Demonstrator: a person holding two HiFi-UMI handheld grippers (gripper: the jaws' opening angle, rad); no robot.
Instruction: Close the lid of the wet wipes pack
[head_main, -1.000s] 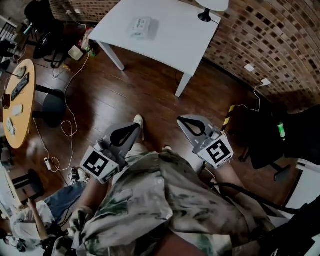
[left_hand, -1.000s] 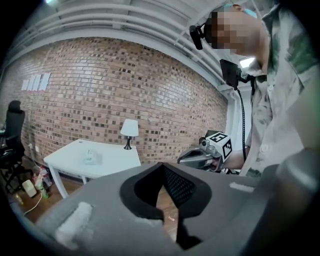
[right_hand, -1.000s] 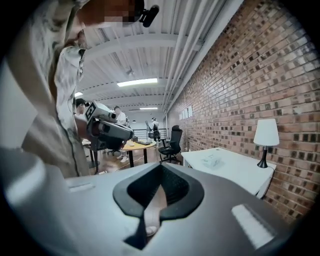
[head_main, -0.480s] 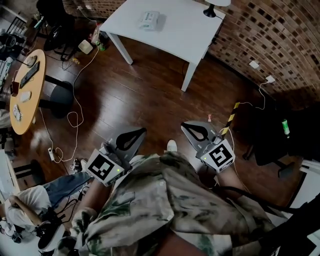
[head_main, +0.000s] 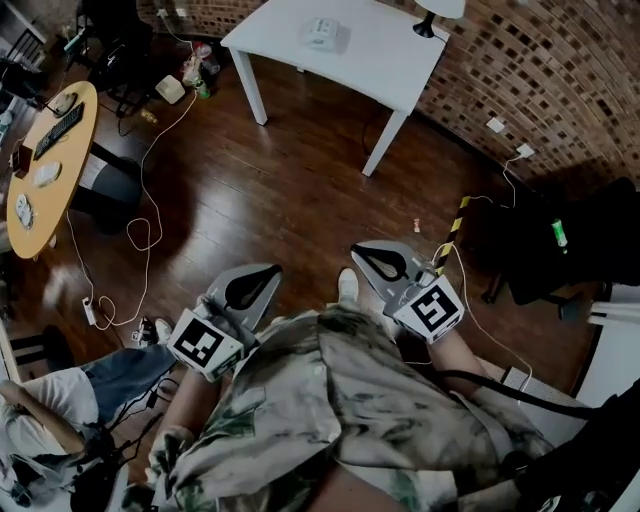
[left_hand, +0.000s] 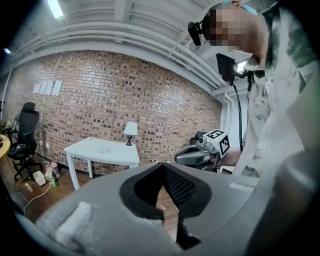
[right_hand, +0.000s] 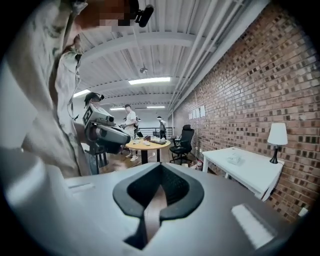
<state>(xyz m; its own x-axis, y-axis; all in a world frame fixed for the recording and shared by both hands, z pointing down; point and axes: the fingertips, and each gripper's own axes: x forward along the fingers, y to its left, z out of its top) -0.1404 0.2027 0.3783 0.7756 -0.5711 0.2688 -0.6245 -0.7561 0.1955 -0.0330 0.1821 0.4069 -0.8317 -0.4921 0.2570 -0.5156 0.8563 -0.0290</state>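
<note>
The wet wipes pack (head_main: 322, 32) lies on a white table (head_main: 380, 55) far ahead across the wooden floor, too small to show its lid. It appears as a pale speck (left_hand: 102, 148) in the left gripper view and again (right_hand: 234, 159) in the right gripper view. My left gripper (head_main: 272, 270) and right gripper (head_main: 358, 250) are held low in front of the person's body, far from the table. Both are shut with tips touching and nothing between them. The left gripper's (left_hand: 161, 165) tips meet in its own view, as do the right gripper's (right_hand: 160, 165).
A lamp (head_main: 430, 12) stands on the white table's far corner by the brick wall (head_main: 540, 80). A round wooden table (head_main: 45, 160) with a keyboard is at the left, cables (head_main: 140, 230) trail over the floor, a black chair (head_main: 560, 250) is at the right, and a seated person (head_main: 40, 420) is at lower left.
The view has shifted so the white table and pack sit further right at the top; the floor has slid beneath the person. Both grippers stay shut and held as before.
</note>
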